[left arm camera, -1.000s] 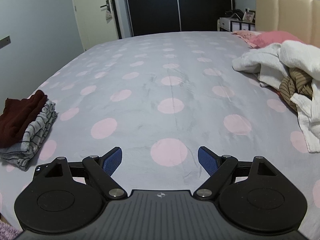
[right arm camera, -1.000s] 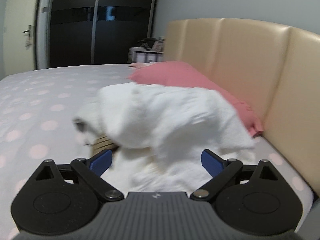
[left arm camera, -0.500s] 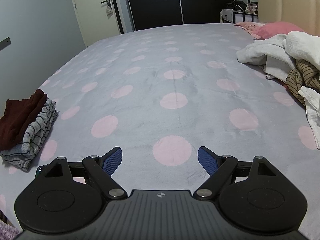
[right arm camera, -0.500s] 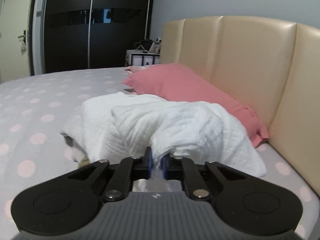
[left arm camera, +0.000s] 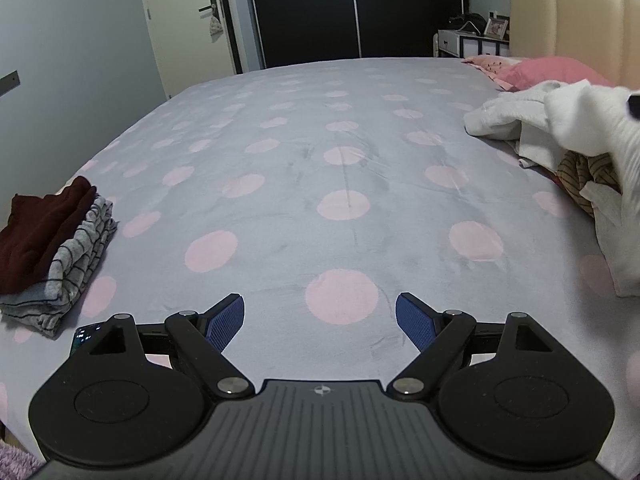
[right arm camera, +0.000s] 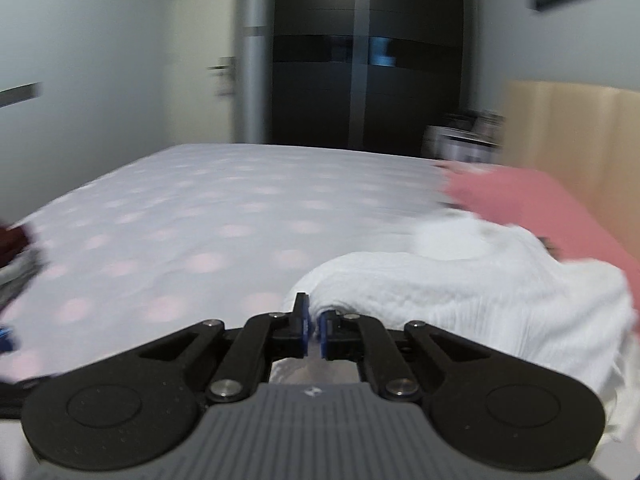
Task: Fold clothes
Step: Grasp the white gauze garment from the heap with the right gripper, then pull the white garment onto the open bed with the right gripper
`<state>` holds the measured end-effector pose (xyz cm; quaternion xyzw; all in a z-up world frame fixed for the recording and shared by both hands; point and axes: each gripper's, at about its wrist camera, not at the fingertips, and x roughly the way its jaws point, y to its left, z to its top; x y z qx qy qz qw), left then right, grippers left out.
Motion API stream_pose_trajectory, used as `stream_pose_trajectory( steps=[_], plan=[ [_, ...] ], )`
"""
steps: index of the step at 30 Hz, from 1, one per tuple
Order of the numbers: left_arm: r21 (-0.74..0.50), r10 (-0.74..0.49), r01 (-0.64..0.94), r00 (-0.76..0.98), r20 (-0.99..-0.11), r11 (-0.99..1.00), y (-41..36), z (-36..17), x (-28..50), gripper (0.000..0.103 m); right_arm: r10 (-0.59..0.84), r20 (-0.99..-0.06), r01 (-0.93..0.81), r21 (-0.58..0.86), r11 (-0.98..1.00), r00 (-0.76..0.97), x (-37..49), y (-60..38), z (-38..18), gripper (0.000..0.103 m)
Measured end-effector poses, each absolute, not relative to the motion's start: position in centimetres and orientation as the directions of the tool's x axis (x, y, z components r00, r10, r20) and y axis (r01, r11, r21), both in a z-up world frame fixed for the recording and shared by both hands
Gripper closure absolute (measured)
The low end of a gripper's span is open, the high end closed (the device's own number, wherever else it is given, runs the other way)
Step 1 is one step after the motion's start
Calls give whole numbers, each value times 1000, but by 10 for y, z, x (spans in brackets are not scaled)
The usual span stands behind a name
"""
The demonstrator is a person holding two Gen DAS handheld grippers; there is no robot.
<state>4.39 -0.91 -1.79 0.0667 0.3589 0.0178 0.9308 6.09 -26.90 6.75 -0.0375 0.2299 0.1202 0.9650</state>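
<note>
White garment (right arm camera: 480,292), a crinkled cotton piece, is pinched at one edge between the nearly closed fingers of the right gripper (right arm camera: 313,334), which holds it raised above the right side of the bed (left arm camera: 280,168). It appears to be gripped this way so that it can be drawn off the unfolded heap (left arm camera: 576,168) by the pink pillow (left arm camera: 552,72) and brought to the bare spotted bedspread. From the pinch, the cloth trails away to the right toward the headboard (right arm camera: 568,132); its long axis seems to run that way, though bunching and blur hide its true shape. The left gripper (left arm camera: 320,318) is held with fingers spread wide and holding nothing, low over the middle of the bed. At far left, a folded stack (left arm camera: 52,248) is seen, dark red on striped grey.
</note>
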Motion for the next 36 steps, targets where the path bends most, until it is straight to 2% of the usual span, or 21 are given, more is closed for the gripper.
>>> stream_pose_trajectory(
  steps=[6,12,14,17,18,19,20,23,25,27,30,36],
  plan=[
    [130,96,-12,745,-660,991,7,-14,36,20,454,-457,-454,119,883,765,15,-204,56,97],
    [143,133,-51,746,-653,988,25,-12,28,20,634,-487,-657,150,739,601,-20,-150,37,97],
    [155,149,-62,740,-655,986,29,-14,26,20,631,-518,-669,143,729,577,-21,-147,31,96],
    [132,136,-64,735,-664,989,36,-15,23,20,625,-563,-687,134,714,541,-21,-141,22,87],
    [130,134,-62,735,-664,990,37,-15,22,20,623,-577,-693,131,709,528,-22,-140,20,82],
    [129,132,-60,735,-665,990,38,-15,22,20,620,-592,-699,128,704,516,-22,-138,17,72],
    [131,132,-59,738,-662,990,38,-15,21,20,616,-606,-704,126,699,503,-22,-136,14,67],
    [120,119,-52,746,-655,991,39,-12,18,20,603,-636,-722,101,684,482,-24,-137,6,63],
    [93,95,-45,750,-655,995,39,-10,16,20,598,-658,-735,100,671,457,-26,-141,1,51],
    [53,57,-30,751,-658,998,39,-8,15,20,587,-684,-741,99,664,433,-28,-146,-7,45],
    [30,16,5,750,-662,1000,37,-7,11,20,559,-716,-738,90,668,419,-31,-154,-20,45],
    [56,-60,130,743,-667,990,14,-12,-1,20,509,-720,-684,65,726,471,-37,-182,-26,45]
  ],
)
